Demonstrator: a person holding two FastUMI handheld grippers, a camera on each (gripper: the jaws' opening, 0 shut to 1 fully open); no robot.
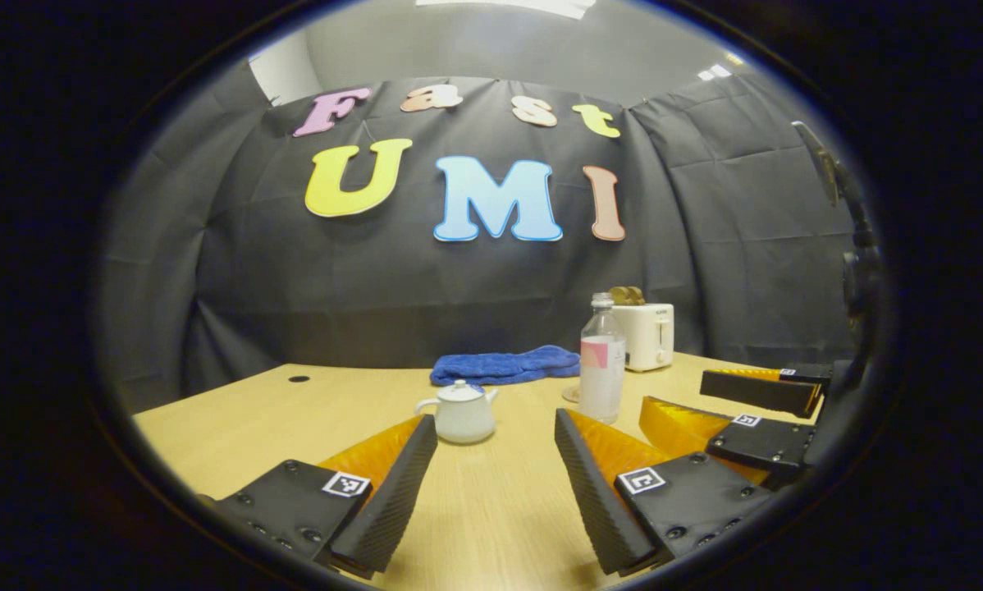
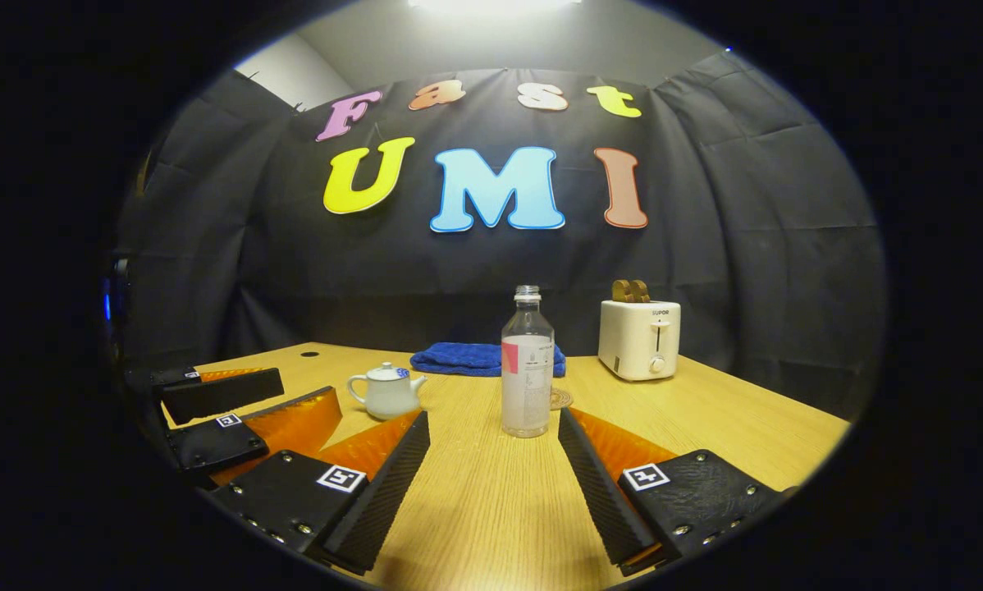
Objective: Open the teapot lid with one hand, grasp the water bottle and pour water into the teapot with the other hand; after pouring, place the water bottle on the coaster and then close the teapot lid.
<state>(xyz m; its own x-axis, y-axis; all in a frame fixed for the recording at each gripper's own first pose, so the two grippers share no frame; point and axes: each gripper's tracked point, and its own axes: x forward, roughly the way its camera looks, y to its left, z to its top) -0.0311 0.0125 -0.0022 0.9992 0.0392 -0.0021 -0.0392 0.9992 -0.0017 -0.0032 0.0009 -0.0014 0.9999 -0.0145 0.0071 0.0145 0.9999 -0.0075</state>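
On table [image 2: 705,427]: one teapot [image 1: 461,413], one water bottle [image 2: 527,369], one toaster [image 2: 639,338].

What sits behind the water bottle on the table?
Behind the water bottle lie a round coaster, partly hidden by it, and a folded blue towel. A white toaster stands behind it, to one side.

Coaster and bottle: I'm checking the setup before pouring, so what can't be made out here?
- Coaster: mostly hidden behind the bottle in both views.
- Water level: the bottle is too clear to tell.
- Towel: partly hidden behind the bottle, right gripper view.
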